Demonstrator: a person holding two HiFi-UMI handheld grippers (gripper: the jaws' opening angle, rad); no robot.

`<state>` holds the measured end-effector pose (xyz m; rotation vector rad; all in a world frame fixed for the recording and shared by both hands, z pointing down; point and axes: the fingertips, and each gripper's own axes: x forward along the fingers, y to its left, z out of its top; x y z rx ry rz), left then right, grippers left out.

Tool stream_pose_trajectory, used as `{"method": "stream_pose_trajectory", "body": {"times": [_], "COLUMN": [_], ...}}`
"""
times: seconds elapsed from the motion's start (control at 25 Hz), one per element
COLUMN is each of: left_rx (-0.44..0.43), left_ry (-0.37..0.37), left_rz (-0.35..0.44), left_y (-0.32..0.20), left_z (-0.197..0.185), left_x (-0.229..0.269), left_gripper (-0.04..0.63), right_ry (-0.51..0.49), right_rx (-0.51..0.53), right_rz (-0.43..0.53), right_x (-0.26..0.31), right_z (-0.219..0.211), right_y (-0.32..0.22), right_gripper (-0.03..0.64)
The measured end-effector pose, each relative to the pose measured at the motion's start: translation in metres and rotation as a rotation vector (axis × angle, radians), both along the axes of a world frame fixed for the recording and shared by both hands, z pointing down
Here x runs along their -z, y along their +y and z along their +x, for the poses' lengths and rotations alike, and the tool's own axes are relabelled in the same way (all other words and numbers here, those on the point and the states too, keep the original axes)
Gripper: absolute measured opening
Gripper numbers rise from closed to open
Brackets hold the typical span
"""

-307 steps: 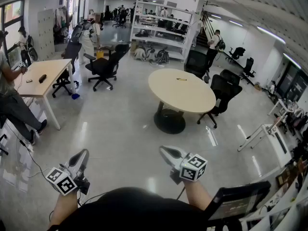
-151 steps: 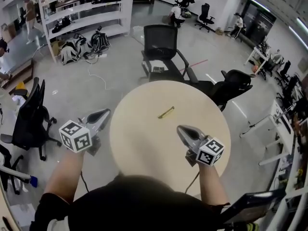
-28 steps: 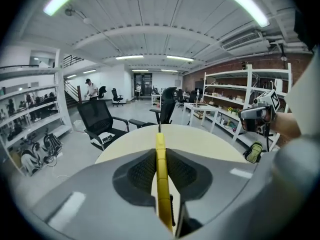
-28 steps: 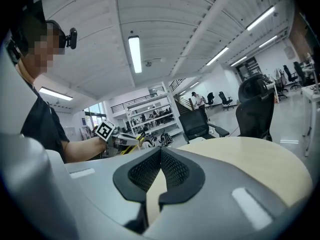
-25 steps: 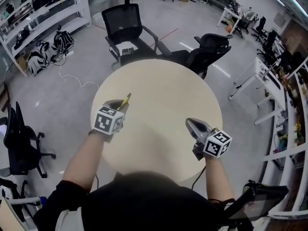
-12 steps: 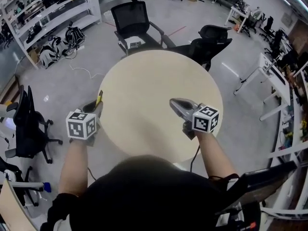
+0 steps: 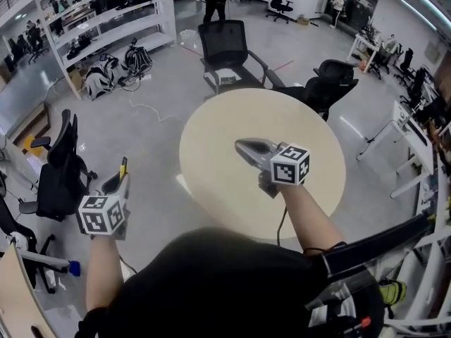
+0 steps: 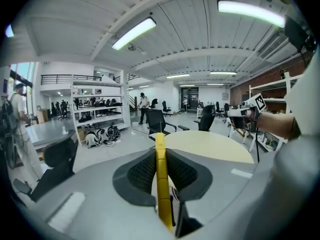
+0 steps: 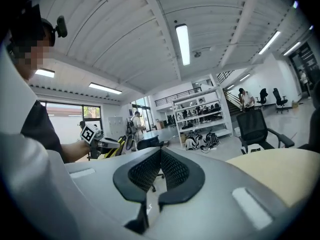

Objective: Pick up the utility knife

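Observation:
The yellow utility knife (image 8: 160, 184) is clamped between the pads of my left gripper (image 8: 160, 161), its tip sticking out past the jaws. In the head view that gripper (image 7: 113, 185) hangs left of the round beige table (image 7: 310, 153), out over the floor, with the knife (image 7: 122, 167) poking up from it. My right gripper (image 7: 246, 148) hovers above the table's middle, its jaws together and nothing between them. In the right gripper view the right gripper (image 9: 160, 159) has its dark pads meeting, and the left gripper (image 9: 107, 145) with the knife shows far off at the left.
A black office chair (image 7: 60, 171) stands close to the left gripper on the floor. Two more black chairs (image 7: 229, 51) (image 7: 331, 83) sit behind the table. White shelving (image 7: 106, 20) with bags below it lines the back left. Desks run along the right side.
The left gripper has carried the knife off the table, leftward and down in the head view, out over the floor. The right gripper has shifted left and up over the table's middle.

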<state>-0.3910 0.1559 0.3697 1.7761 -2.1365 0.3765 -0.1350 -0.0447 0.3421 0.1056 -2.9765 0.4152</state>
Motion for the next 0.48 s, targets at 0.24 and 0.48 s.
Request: {"method": "stream_pose_trajectory", "body": {"times": [0.24,0.48], "left_rx": [0.098,0.184], "left_ry": [0.003,0.033], "left_rz": [0.003,0.036], "left_y": [0.11,0.192], "left_z": [-0.059,-0.09], "left_x": [-0.005,-0.006], "left_gripper": [0.057,0.057], "right_ry": [-0.023,-0.013], "right_rx": [0.082,0.176], "right_rz": [-0.015,-0.028], "right_x": [-0.001,-0.005], "right_z": [-0.082,-0.141], "right_y": [0.064,0.121], "right_gripper": [0.014,0.014]}}
